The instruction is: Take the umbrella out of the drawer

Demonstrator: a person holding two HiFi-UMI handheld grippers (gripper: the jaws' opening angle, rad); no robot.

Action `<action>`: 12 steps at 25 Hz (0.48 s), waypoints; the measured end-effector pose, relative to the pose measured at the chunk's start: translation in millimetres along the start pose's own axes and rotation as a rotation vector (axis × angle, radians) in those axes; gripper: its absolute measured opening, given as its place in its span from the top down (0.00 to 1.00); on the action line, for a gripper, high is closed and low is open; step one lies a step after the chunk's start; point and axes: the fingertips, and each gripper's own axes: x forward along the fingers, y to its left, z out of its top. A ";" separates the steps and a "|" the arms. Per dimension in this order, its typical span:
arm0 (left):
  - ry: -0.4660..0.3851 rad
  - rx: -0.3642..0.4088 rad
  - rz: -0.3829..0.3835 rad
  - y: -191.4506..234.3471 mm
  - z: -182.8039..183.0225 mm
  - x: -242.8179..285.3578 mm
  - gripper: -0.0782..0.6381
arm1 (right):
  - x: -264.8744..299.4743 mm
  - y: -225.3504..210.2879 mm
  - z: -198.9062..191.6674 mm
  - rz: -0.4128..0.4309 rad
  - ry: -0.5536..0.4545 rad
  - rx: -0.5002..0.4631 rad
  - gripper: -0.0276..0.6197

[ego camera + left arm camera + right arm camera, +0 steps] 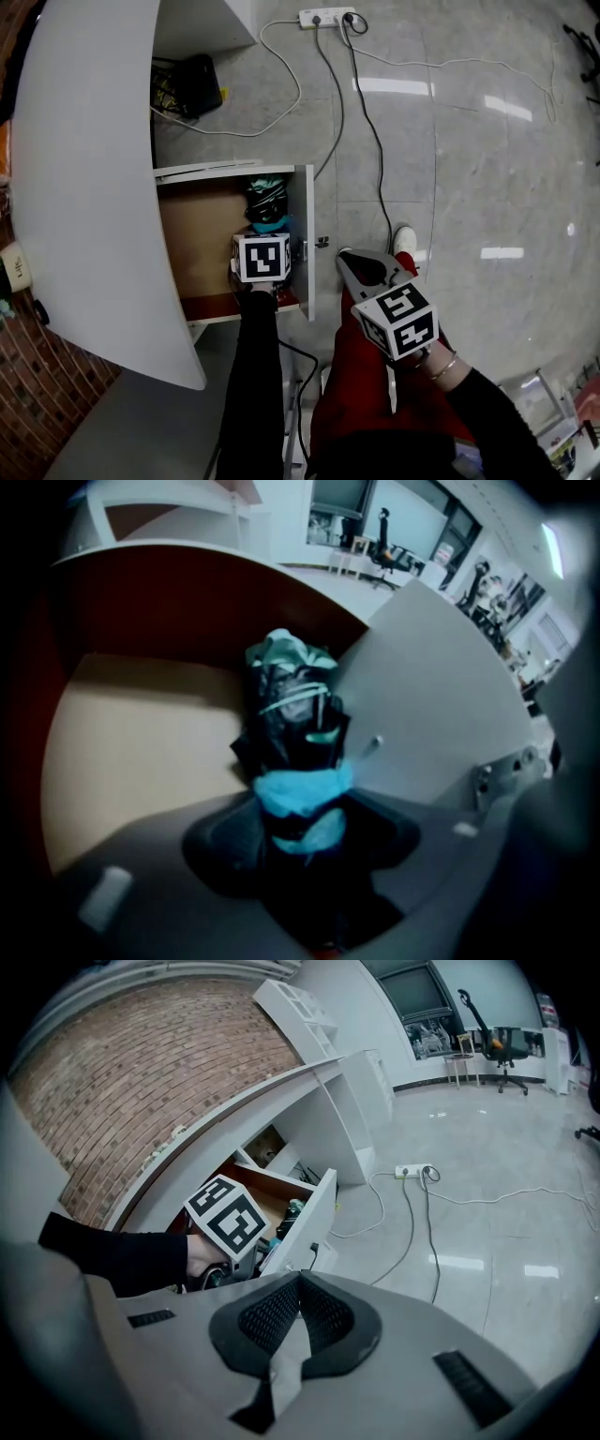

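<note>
The folded umbrella (267, 206), black with teal and light-blue patches, lies in the open drawer (202, 234) against its white front panel (302, 239). My left gripper (262, 258) points straight down into the drawer over the umbrella's near end. In the left gripper view the umbrella (291, 724) runs up between the two black pads (220, 841), and the left gripper (300, 832) is open around it. My right gripper (361, 267) hangs outside the drawer above the floor, shut and empty. The right gripper view shows its pads (272, 1316) meeting, with the drawer (314, 1218) beyond.
A curved white desktop (84, 169) overhangs the drawer's left side. A power strip (326, 16) with several cables trailing over the tiled floor lies at the back. A black box (197, 82) sits under the desk. A white shoe (405, 239) and red trouser leg (352, 375) are right of the drawer.
</note>
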 end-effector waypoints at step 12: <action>-0.075 -0.029 0.000 -4.4 -2.1 -25.2 0.58 | -11.7 3.9 6.7 -0.020 -0.003 -0.015 0.96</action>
